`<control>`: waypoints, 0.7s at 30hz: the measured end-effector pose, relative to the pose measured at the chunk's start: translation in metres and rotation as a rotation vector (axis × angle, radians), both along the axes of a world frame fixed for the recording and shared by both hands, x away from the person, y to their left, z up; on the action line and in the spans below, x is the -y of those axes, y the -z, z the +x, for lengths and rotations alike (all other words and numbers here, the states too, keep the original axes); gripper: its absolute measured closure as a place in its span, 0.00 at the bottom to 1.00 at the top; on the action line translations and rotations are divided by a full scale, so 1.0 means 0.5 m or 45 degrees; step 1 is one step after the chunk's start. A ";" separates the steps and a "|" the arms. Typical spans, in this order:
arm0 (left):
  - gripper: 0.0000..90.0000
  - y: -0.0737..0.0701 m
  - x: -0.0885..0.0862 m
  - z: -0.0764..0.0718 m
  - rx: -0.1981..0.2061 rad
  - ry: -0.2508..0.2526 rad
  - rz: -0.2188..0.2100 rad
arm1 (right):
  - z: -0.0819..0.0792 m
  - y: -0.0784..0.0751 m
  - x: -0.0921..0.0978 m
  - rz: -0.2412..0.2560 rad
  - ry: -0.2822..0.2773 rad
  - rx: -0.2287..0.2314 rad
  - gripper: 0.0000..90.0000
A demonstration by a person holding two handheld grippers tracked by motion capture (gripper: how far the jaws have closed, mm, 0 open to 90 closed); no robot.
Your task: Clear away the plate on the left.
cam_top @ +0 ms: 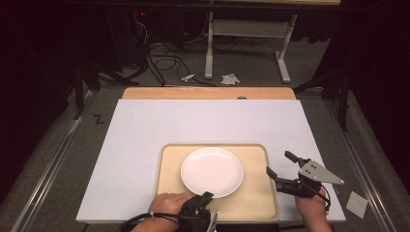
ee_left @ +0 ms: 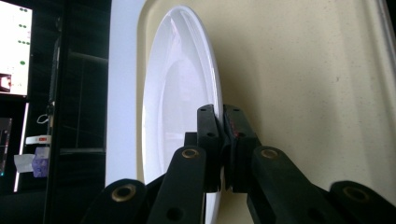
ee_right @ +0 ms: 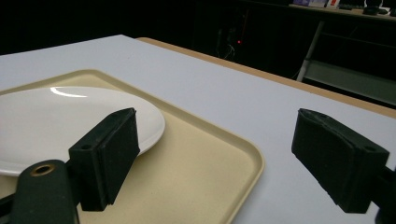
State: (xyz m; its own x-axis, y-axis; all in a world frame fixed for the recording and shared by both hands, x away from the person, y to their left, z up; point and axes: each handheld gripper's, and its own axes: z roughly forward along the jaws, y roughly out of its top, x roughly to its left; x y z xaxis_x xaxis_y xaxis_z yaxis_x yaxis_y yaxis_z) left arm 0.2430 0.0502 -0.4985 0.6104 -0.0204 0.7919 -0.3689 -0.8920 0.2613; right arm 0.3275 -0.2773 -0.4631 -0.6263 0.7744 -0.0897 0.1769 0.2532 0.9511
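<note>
A round white plate lies on a beige tray near the table's front edge. My left gripper comes in from the bottom and is shut on the plate's near rim. In the left gripper view, the two black jaws pinch the edge of the plate, with the tray behind it. My right gripper stands open just right of the tray, above the white table cover. The right gripper view has its jaws wide apart with nothing between them, beside the plate and the tray's corner.
A white cover spreads over the wooden table. A small white paper lies on the floor at the right. Beyond the table there are cables and a white desk frame.
</note>
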 end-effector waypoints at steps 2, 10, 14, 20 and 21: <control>0.97 0.003 0.001 -0.001 0.003 0.003 0.016 | 0.000 0.000 0.000 -0.003 0.002 -0.001 0.18; 0.96 0.001 0.000 0.002 -0.065 0.006 -0.015 | 0.000 0.000 -0.001 -0.002 -0.002 0.000 0.17; 0.94 0.006 -0.001 0.006 -0.123 0.008 -0.031 | 0.000 0.000 -0.002 -0.007 -0.001 -0.002 0.17; 0.91 0.007 -0.002 0.008 -0.167 0.000 -0.047 | 0.000 -0.001 -0.002 -0.001 -0.007 0.001 0.17; 0.91 0.007 -0.002 0.008 -0.181 0.005 -0.058 | 0.000 -0.001 -0.001 -0.003 -0.008 0.001 0.18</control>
